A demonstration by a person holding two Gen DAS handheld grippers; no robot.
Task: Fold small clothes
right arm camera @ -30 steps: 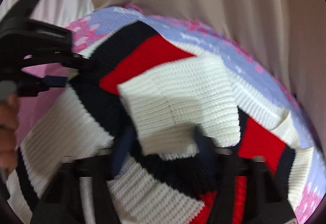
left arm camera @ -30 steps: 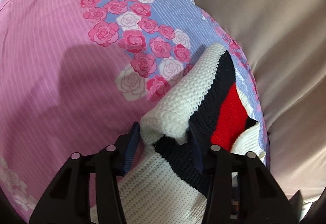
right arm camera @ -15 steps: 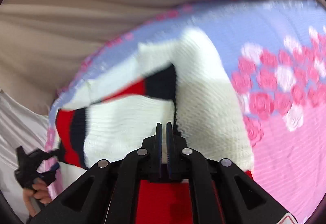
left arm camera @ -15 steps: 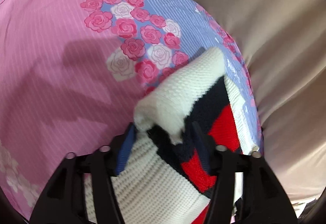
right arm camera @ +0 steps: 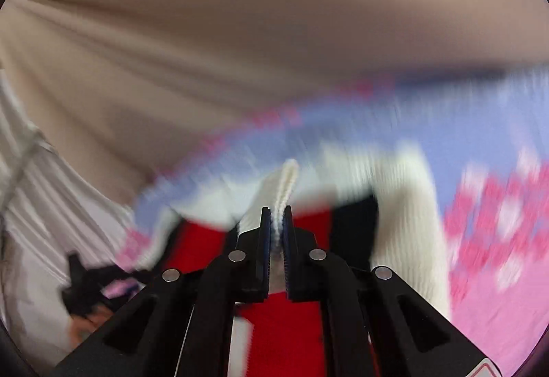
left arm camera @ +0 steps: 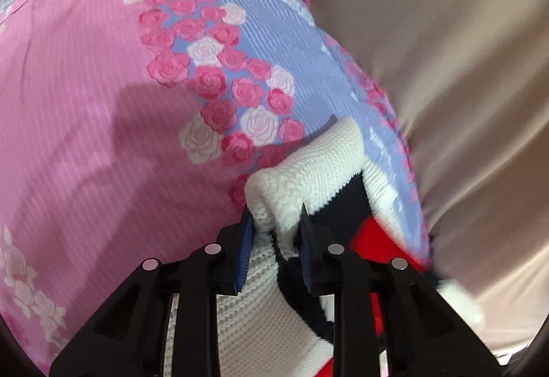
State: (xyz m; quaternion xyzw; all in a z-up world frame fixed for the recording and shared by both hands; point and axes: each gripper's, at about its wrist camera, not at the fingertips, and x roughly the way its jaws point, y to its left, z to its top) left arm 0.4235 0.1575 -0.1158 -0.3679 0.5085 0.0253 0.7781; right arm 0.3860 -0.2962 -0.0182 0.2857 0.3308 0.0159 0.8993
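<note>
Sweater [left arm camera: 308, 164] hangs bunched over the floral sheet [left arm camera: 103, 102], half folded at best. I have my left hand-held gripper [left arm camera: 274, 222] and right hand-held gripper [right arm camera: 276, 215] each clamped on white knit; flattening remains.

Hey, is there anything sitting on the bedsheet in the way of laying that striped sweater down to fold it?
Nothing visible. Both the left gripper and right gripper already pinch the sweater, and the floral sheet ahead shows only fabric and shadow.
</note>
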